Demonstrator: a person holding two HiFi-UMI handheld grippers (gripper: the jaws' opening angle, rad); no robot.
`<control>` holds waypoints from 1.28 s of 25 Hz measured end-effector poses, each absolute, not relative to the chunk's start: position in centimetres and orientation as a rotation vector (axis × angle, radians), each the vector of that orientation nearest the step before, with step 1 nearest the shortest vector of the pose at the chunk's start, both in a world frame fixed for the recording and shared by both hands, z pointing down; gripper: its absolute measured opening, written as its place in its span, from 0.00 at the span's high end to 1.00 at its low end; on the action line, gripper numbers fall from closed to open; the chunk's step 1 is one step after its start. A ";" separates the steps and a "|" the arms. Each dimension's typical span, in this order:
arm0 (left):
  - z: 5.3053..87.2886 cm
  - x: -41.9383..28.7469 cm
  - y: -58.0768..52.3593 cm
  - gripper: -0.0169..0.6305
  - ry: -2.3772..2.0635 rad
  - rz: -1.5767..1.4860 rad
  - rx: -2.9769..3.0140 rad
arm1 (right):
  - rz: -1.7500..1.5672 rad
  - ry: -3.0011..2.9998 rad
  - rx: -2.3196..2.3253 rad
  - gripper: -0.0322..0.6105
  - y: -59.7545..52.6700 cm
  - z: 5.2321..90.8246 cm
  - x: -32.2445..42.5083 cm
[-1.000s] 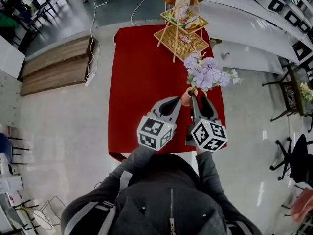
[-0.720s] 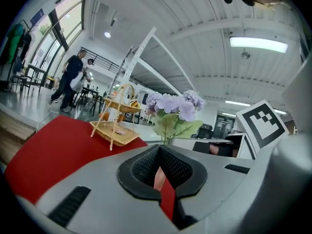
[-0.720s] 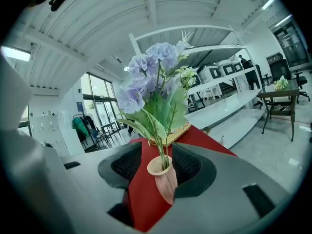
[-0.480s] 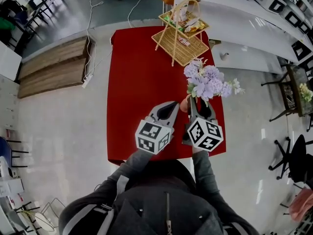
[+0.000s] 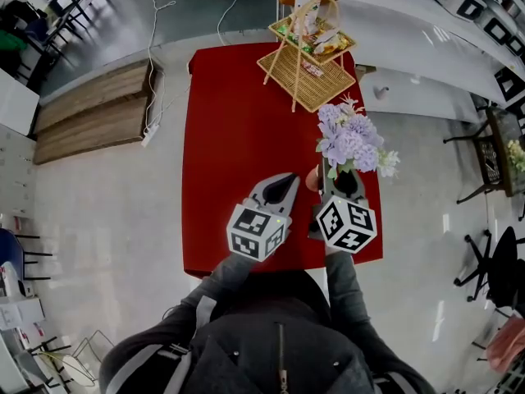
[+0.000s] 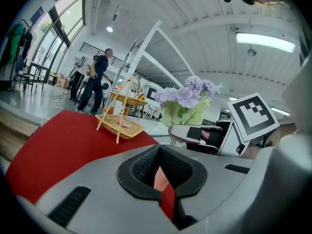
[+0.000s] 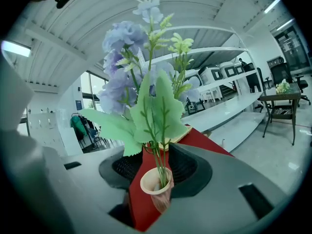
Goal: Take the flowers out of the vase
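Both grey-sleeved forearms reach forward side by side, each hand carrying a gripper aimed slightly downward. Left gripper (image 5: 286, 180): jaws drawn together to a narrow slit, nothing clamped. Right gripper (image 5: 340, 179): jaws wide apart, the vase (image 7: 158, 186) showing in the gap, pads not pressing it.

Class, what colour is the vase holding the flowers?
Pale pinkish peach with a lighter rim. The vase shows best in the right gripper view.
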State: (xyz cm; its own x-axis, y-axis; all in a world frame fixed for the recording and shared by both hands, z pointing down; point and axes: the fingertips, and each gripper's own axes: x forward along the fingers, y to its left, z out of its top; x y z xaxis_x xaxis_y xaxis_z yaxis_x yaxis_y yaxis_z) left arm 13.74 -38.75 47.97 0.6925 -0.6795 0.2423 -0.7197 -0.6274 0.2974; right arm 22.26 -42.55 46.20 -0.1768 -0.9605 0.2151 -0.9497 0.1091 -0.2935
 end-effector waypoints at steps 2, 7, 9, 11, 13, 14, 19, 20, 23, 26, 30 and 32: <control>48.0 13.6 -38.9 0.96 -1.100 0.152 2.529 | -0.567 2.334 -1.982 0.71 -42.7 46.1 22.0; 48.1 13.5 -39.2 0.96 -1.108 0.151 2.526 | -0.548 2.358 -1.967 0.80 -43.0 46.0 21.6; 48.1 13.6 -39.2 0.96 -1.107 0.150 2.526 | -0.541 2.366 -1.965 0.82 -43.1 46.0 21.4; 48.1 13.6 -39.1 0.96 -1.107 0.151 2.527 | -0.538 2.372 -1.964 0.83 -43.1 46.0 21.4; 48.2 13.7 -39.1 0.96 -1.106 0.151 2.527 | -0.539 2.373 -1.962 0.84 -43.1 46.1 21.5; 48.2 13.8 -39.0 0.96 -1.105 0.151 2.527 | -0.540 2.373 -1.961 0.84 -43.1 46.1 21.5; 48.0 13.7 -38.8 0.96 -1.106 0.151 2.530 | -0.537 2.373 -1.960 0.85 -43.0 45.9 21.6; 48.0 13.7 -38.8 0.96 -1.107 0.150 2.531 | -0.535 2.372 -1.959 0.85 -43.0 45.8 21.6; 47.9 13.6 -38.7 0.96 -1.108 0.148 2.535 | -0.529 2.369 -1.956 0.85 -42.9 45.6 21.6; 47.7 13.7 -38.6 0.96 -1.105 0.145 2.541 | -0.526 2.364 -1.953 0.85 -42.7 45.4 21.6; 47.4 13.8 -38.2 0.96 -1.101 0.139 2.549 | -0.510 2.360 -1.948 0.85 -42.5 44.7 21.7; 47.2 13.9 -38.0 0.96 -1.100 0.133 2.556 | -0.498 2.357 -1.944 0.85 -42.4 44.3 21.8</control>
State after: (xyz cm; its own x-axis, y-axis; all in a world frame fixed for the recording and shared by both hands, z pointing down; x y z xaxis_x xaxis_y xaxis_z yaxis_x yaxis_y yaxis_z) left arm 13.89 -38.04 47.19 0.6934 -0.6854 0.2223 -0.7186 -0.6351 0.2833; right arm 21.85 -42.45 44.27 -0.2104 -0.9633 0.1669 -0.9485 0.1597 -0.2737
